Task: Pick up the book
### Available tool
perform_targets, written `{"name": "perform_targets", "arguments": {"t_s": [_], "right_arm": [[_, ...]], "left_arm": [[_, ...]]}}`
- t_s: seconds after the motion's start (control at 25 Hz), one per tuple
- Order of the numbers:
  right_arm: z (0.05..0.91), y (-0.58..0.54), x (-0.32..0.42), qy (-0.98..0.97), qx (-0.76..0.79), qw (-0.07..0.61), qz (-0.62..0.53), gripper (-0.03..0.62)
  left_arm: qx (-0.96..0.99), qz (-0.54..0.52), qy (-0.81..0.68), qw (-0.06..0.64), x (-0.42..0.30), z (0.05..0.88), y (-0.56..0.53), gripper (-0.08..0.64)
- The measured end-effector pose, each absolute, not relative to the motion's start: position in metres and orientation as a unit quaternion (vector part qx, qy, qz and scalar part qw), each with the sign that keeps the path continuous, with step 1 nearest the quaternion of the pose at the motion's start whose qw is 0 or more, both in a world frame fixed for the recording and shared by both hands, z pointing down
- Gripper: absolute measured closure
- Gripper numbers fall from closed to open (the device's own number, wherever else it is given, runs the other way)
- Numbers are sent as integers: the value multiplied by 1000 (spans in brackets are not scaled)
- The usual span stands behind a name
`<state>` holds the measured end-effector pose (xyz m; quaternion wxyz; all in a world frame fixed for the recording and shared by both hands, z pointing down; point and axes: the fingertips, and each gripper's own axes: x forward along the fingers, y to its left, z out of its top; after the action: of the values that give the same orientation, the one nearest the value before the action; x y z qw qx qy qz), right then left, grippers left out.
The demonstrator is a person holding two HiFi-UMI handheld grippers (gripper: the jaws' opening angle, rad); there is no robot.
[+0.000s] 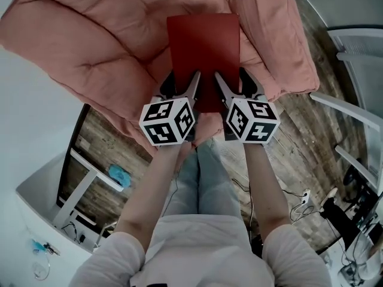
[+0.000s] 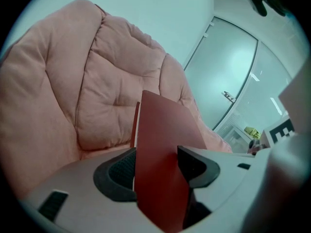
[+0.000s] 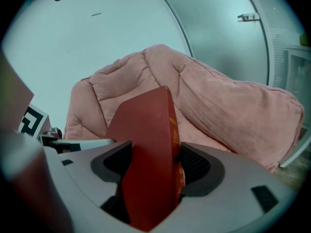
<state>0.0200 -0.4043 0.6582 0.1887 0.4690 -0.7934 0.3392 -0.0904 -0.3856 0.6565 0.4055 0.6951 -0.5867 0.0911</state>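
The grasp step looks done: a thin, flat, dark red hardcover book [image 1: 203, 49] sits over the seat of a large pink quilted fabric cushion chair [image 1: 90, 40], with both tools gripping its near edge side by side. The left gripper [image 1: 182, 84] has its dark padded jaws pressed onto the two covers, and the right gripper [image 1: 234, 84] is closed the same way on the spine side. From the head view it is hard to say whether the book's far edge rests on the cushion or already hangs clear. The next move is likely a lift, which calls for both hands rising together and level, so the thin book neither twists nor slips.
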Motion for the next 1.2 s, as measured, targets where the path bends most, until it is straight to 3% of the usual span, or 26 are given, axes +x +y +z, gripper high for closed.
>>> {"name": "perform_targets", "arguments": {"t_s": [1.2], "right_arm": [[539, -392, 8, -823, 456, 154, 303, 275]], "left_arm": [[708, 60, -608, 355, -103, 533, -371, 313]]}}
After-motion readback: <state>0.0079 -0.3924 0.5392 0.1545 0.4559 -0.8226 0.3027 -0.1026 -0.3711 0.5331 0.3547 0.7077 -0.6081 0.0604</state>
